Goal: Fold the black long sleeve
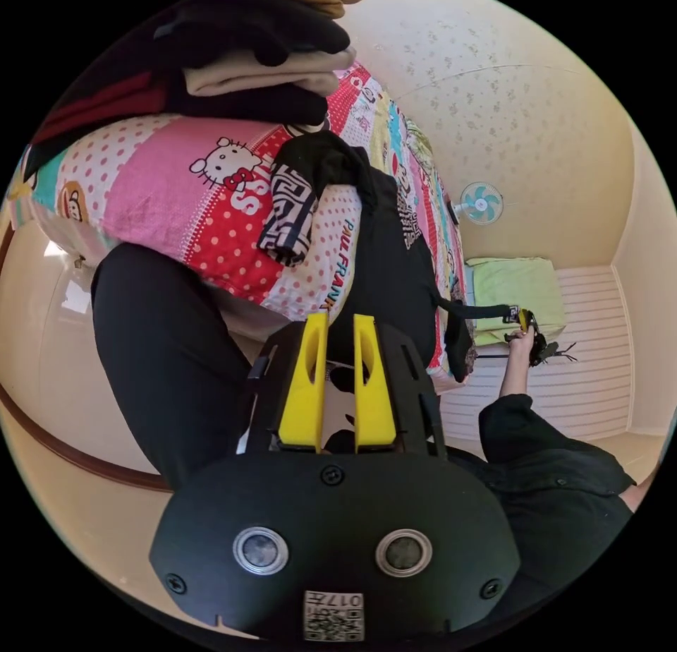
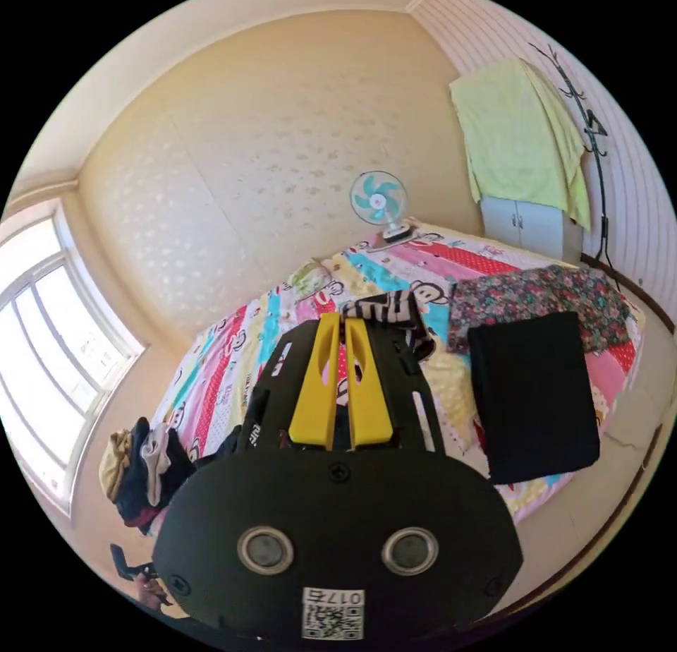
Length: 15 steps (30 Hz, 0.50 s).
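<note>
- The bedsheet (image 1: 233,207) carries the printed words "PAUL FRANK" on a white dotted stripe near the bed's edge.
- Large white letters, seemingly "SS", sit on its red stripe; the rest is hidden under a patterned black cuff (image 1: 288,218).

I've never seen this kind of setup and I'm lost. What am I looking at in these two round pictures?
A person holds a hand tool with a yellow two-jaw claw in each hand, and a fisheye camera rides on each. One picture looks past the left claw, the other past the right claw. A black long-sleeved shirt with patterned black-and-white cuffs drapes off a bed with a colourful cartoon-print sheet. The right claw pinches one cuff, holding that sleeve stretched out. Whether the left claw grips cloth is unclear. Also on the bed: a stack of folded clothes, a folded black cloth and a floral cloth.
</note>
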Motion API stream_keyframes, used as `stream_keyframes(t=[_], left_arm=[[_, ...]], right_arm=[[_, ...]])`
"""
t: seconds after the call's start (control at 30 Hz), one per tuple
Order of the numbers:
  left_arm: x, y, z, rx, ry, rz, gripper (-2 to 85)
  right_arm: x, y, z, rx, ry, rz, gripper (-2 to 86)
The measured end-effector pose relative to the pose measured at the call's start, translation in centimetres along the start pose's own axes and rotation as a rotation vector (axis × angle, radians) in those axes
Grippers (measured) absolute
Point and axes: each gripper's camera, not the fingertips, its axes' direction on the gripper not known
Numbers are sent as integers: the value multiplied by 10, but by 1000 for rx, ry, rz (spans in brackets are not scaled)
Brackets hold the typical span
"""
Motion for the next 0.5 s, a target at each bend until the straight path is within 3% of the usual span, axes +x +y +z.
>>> stream_keyframes(t=[0.13,0.23,0.3,0.4,0.5], left_arm=[[-10,-1,-36,70,21,-61,83],[-15,-6,-58,138,43,-113,112],[-16,-14,-69,188,32,-144,128],[-21,-40,-75,223,35,-188,141],[-26,-83,-65,228,69,-182,132]], right_arm=[[-121,44,67,-72,-212,-269,15],[-183,128,138,-229,-384,-388,23],[-196,216,205,-562,-449,-269,36],[-173,333,227,-762,-490,-65,33],[-139,420,229,-923,-409,-64,21]])
